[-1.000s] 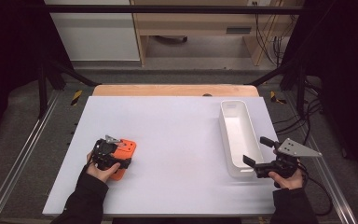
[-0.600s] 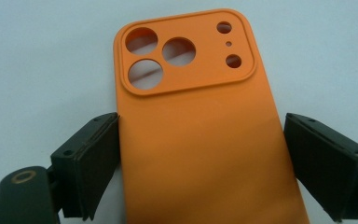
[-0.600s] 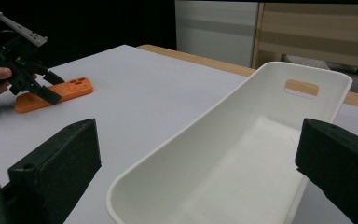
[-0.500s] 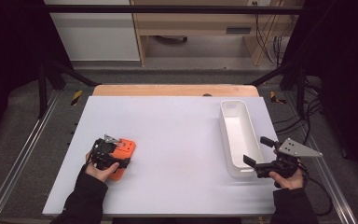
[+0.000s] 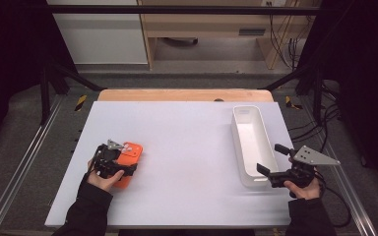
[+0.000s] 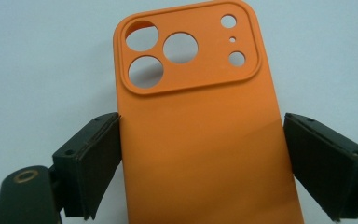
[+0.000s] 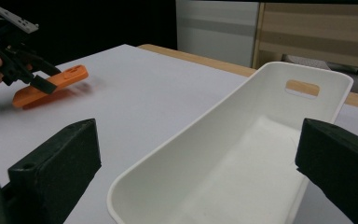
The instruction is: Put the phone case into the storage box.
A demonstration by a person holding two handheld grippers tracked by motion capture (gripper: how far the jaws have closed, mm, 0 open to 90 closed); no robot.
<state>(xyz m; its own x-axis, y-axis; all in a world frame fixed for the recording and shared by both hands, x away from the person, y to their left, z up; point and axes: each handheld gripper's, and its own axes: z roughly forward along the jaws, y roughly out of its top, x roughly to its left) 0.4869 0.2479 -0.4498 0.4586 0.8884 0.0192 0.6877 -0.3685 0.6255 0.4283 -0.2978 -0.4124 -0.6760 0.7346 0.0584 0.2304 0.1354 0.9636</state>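
Two hand-held grippers are working over one white table (image 5: 187, 147). At lower left of the high view, the left gripper (image 5: 120, 167) is straddling one orange phone case (image 6: 200, 130), its wide-open jaws sitting against the case's two long edges; whether they are pressing on it is unclear. The case's far end is lifting off the table in the right gripper view. At lower right, the right gripper (image 5: 268, 160) is holding nothing, its jaws standing apart around the near end of one empty white tray (image 5: 251, 142), which is stretching toward the upper right.
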